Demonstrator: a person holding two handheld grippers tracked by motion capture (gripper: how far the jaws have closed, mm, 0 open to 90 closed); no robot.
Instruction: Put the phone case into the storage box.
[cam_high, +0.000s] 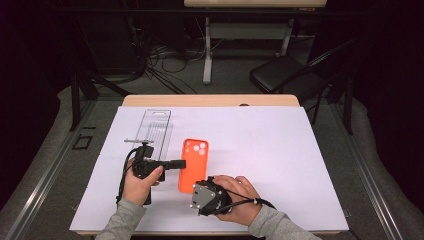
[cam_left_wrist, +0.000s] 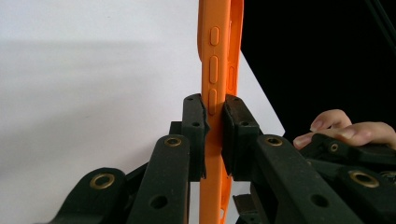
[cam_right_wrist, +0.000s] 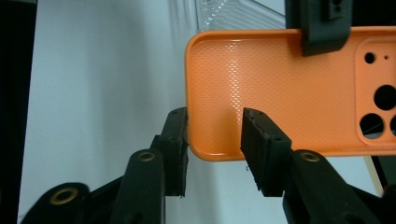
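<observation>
An orange phone case (cam_high: 194, 162) with camera cut-outs lies on the white sheet (cam_high: 260, 150). My left gripper (cam_high: 181, 163) comes in from the left and is shut on the case's long edge; in the left gripper view its pads (cam_left_wrist: 195, 121) pinch the side wall of the case (cam_left_wrist: 215, 56) just below the button bumps. My right gripper (cam_high: 200, 187) sits at the case's near end. In the right gripper view its jaws (cam_right_wrist: 214, 135) straddle a corner of the case (cam_right_wrist: 280, 93) with a gap at the pads, so it is open. The left gripper's jaw (cam_right_wrist: 322, 28) clamps the case's far edge.
A clear plastic package (cam_high: 155, 127) lies flat just beyond the left gripper, its ribbed edge (cam_right_wrist: 233, 11) beside the case. A hand (cam_left_wrist: 345, 133) holds the right gripper. A black chair (cam_high: 285, 75) and a table leg stand beyond the table's far edge.
</observation>
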